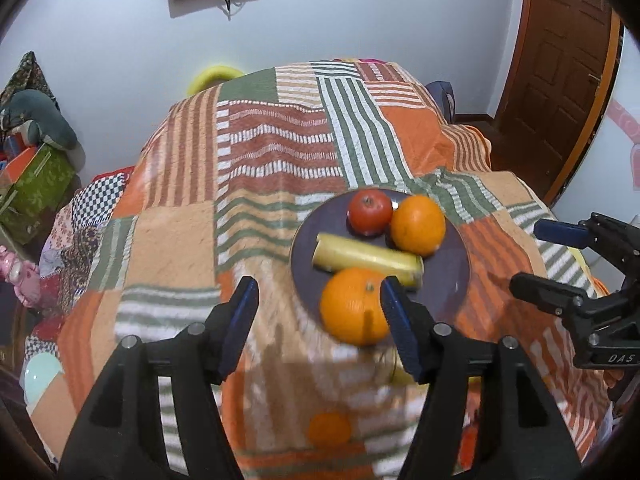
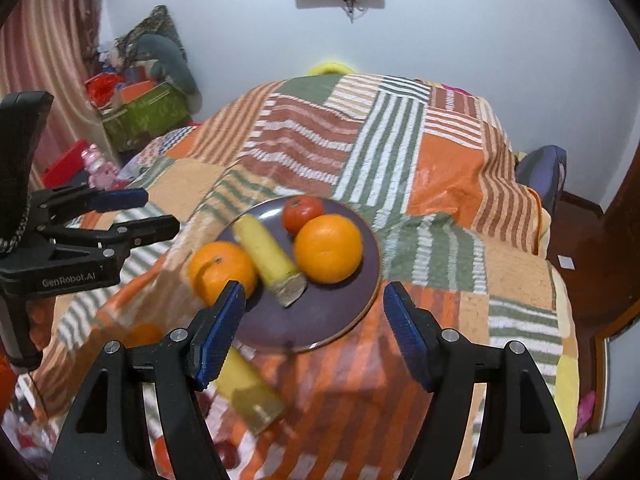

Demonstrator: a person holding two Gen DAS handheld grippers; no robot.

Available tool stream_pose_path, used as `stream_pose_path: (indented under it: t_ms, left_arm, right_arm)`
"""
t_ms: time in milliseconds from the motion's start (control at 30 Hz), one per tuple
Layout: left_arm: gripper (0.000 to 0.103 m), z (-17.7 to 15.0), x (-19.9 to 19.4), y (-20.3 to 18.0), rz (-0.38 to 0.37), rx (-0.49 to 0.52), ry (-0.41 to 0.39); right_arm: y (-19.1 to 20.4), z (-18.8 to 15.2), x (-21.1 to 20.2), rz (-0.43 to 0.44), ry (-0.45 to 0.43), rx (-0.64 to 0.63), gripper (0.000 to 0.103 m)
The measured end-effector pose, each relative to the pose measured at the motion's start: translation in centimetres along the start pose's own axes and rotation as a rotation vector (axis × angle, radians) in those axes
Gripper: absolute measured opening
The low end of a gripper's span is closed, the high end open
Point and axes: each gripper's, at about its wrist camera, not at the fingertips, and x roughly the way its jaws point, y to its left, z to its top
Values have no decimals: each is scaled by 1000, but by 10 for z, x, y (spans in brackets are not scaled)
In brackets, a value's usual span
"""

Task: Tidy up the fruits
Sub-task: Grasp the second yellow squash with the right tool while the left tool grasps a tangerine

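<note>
A dark purple plate [image 1: 444, 284] [image 2: 320, 320] sits on the patchwork cloth. On it lie a red tomato [image 1: 370, 212] [image 2: 302, 213], an orange [image 1: 418, 225] [image 2: 328, 249], a yellow banana piece [image 1: 366, 258] [image 2: 266, 254] and a second orange [image 1: 352, 306] [image 2: 220, 270] at the near-left rim. My left gripper [image 1: 320, 320] is open and empty, just in front of that orange. My right gripper [image 2: 314, 328] is open and empty over the plate's near edge. Another banana piece [image 2: 250, 392] and a small orange fruit [image 1: 329, 429] lie on the cloth nearer me.
The cloth-covered table [image 1: 260, 160] drops off at its far and side edges. A green box [image 2: 146, 118] and clutter stand at the far left. A wooden door [image 1: 560, 60] is at the right. A blue chair [image 2: 542, 176] stands beyond the table's right side.
</note>
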Motion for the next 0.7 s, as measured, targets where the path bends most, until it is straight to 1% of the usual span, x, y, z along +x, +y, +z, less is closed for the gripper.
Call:
stream_pose_path:
  t_ms: [167,233,333,500,633,700]
  left_arm:
    - [63,-31,-12,8,-14,-17,32]
    - [63,-43,-12,10,-17,-22,51]
    - [63,-57,-7,12,-23,-30,78]
    - [63,-84,7,15,-41,-47,139]
    - [63,-95,19,17,-64,-71,175]
    - [63,-100,23,17,-74,-78,186]
  right_arm:
    - [22,-22,8,25,47,-44,69]
    - [29,-32,17,45,86,-47,69]
    - [38,-41,31,49,125,-65,69]
    - [45,-42,51,49,178,-88,68]
    - [44,-39,66,58,220,-84,64]
    - [45,-40,70,74,234,-87,64]
